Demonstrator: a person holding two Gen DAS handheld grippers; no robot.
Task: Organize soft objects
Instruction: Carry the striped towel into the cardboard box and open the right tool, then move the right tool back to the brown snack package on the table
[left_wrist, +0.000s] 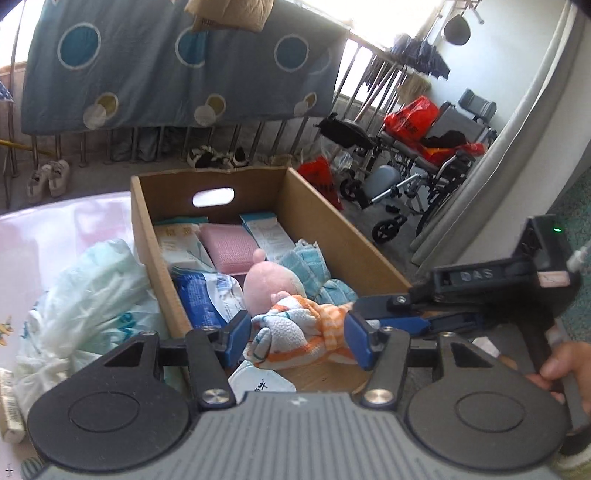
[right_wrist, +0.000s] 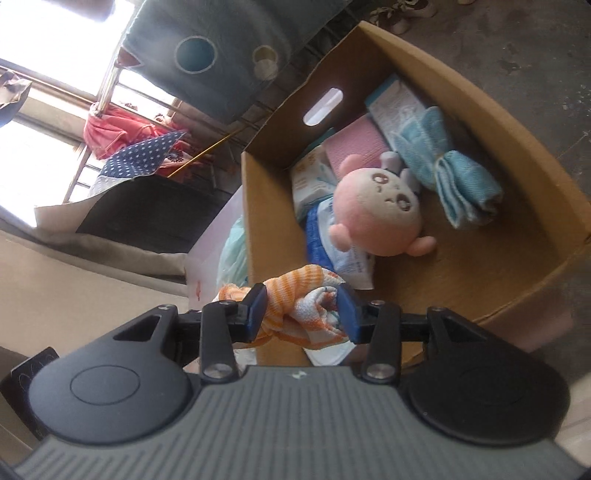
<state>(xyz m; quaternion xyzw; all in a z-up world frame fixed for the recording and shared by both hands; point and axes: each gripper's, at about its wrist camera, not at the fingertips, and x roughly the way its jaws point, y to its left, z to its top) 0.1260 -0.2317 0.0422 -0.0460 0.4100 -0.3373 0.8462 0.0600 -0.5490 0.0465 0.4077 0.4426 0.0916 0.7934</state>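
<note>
An orange-and-white striped towel (left_wrist: 301, 334) hangs bunched over the near end of a cardboard box (left_wrist: 334, 221). My left gripper (left_wrist: 299, 338) is shut on one side of it. My right gripper (right_wrist: 301, 312) is shut on the same towel (right_wrist: 301, 301); its fingers (left_wrist: 406, 325) reach in from the right in the left wrist view. Inside the box (right_wrist: 480, 96) lie a pink plush doll (right_wrist: 380, 210), a folded blue towel (right_wrist: 450, 173), a pink sponge-like pad (right_wrist: 356, 146) and white packets (left_wrist: 184, 245).
A crumpled plastic bag (left_wrist: 92, 299) lies on the pink surface (left_wrist: 44, 236) left of the box. A wheelchair (left_wrist: 413, 162) with red bags stands behind on the right. A blue blanket (left_wrist: 177, 62) hangs on a railing; shoes (left_wrist: 48, 177) sit beneath.
</note>
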